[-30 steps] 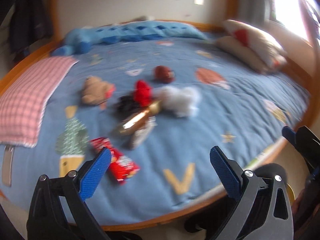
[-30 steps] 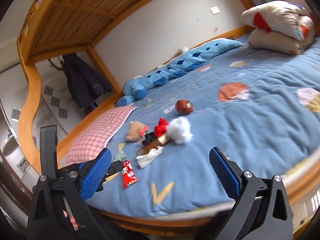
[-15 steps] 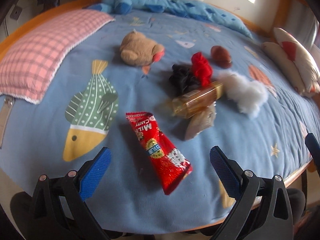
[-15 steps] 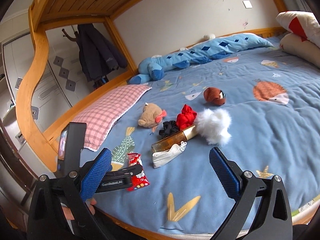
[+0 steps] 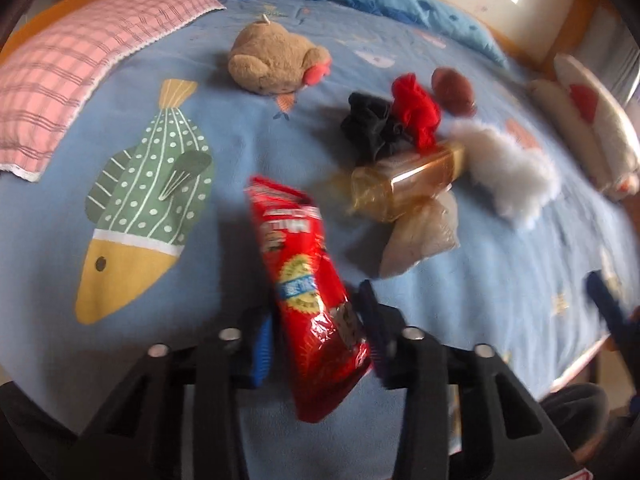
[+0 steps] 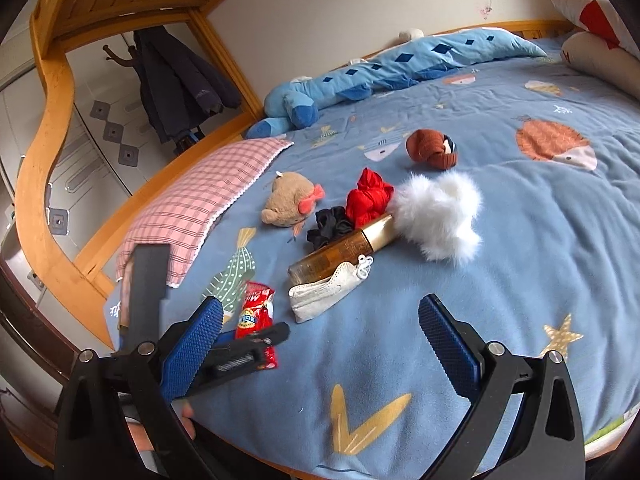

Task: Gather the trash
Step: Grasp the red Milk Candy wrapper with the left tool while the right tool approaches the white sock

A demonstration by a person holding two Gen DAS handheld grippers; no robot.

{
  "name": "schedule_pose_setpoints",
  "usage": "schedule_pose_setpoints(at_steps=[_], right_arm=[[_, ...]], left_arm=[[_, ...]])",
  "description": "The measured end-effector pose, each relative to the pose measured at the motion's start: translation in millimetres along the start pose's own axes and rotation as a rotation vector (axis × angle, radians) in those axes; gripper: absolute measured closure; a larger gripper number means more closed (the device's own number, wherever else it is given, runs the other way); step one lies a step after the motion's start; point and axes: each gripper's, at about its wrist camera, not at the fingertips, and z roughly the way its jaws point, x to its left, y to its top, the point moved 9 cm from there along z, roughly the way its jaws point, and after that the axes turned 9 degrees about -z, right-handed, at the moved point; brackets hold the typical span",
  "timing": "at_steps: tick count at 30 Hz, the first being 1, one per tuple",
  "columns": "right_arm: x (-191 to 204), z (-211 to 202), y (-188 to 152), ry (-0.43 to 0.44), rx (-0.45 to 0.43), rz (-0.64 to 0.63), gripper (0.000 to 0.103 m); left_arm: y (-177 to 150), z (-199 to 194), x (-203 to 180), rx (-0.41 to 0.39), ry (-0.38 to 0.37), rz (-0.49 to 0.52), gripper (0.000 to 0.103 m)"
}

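A blue quilt [image 5: 224, 160] printed with fish covers a wooden bunk bed. At its near edge the left gripper [image 5: 316, 340] is clamped on the lower end of the red candy wrapper [image 5: 308, 280], so the first pick looks under way. Rightward lie an amber bottle [image 5: 408, 184] and a crumpled face mask [image 6: 328, 292]. The right gripper [image 6: 320, 344] hovers with its jaws apart. Next, I judge, the wrapper must be lifted clear without slipping.

Only the red wrapper [image 5: 311, 296] carried print: white letters near its top looked like "MIL", blurred and upside down; the rest was unreadable.
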Motion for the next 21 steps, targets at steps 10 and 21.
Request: schedule_pose_setpoints(at_steps=[10,21], right_arm=[[11,39,-11,-0.023,0.054,0.085,0.008],[14,91,-21,-0.102,0.138,0.157,0.016]], left_arm=[[23,-35,24,-0.055,-0.158,-0.014,0.072],[37,-43,58,-0.052,-0.207,-0.061,0.072]])
